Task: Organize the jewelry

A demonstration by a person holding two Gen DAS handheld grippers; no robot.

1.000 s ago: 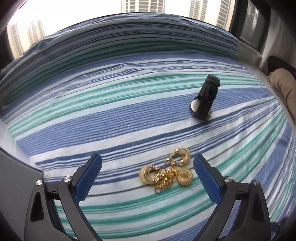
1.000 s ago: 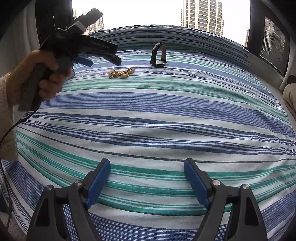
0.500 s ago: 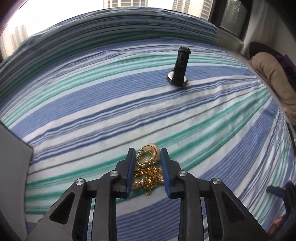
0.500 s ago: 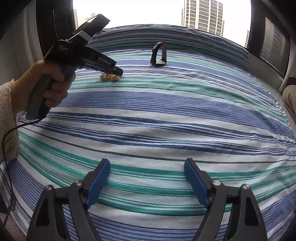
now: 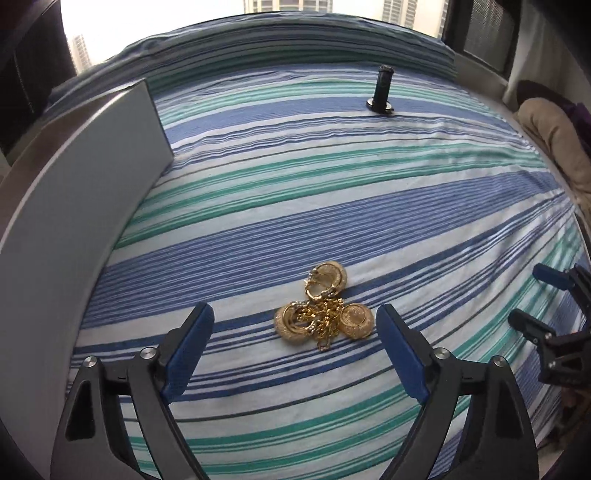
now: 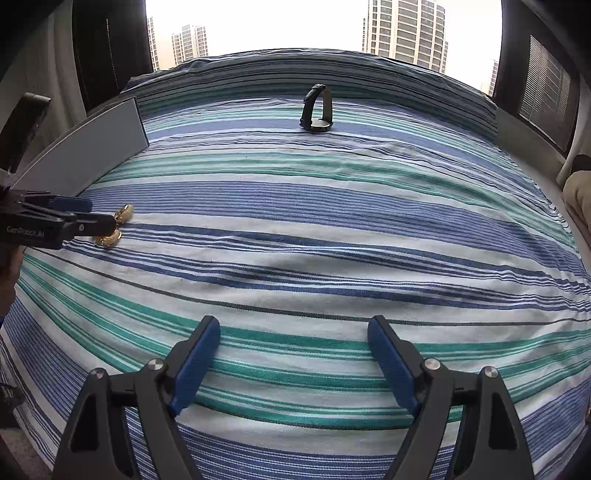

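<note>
A bed (image 6: pixel 332 229) covered in a blue, green and white striped sheet fills the room ahead of the fingers. Beyond it, a wide window (image 6: pixel 280 26) shows pale daylight and tall towers (image 6: pixel 402 33). A grey panel (image 6: pixel 85 155) stands along the bed's left edge, with dark curtains (image 6: pixel 110 48) behind.

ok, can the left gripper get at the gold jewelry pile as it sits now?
Probably yes. The left gripper has its jaws opening, with the gold jewelry pile lying loose on the striped bedspread just beyond its fingertips. Nothing sits between them; the grey panel is off to the side.
</note>
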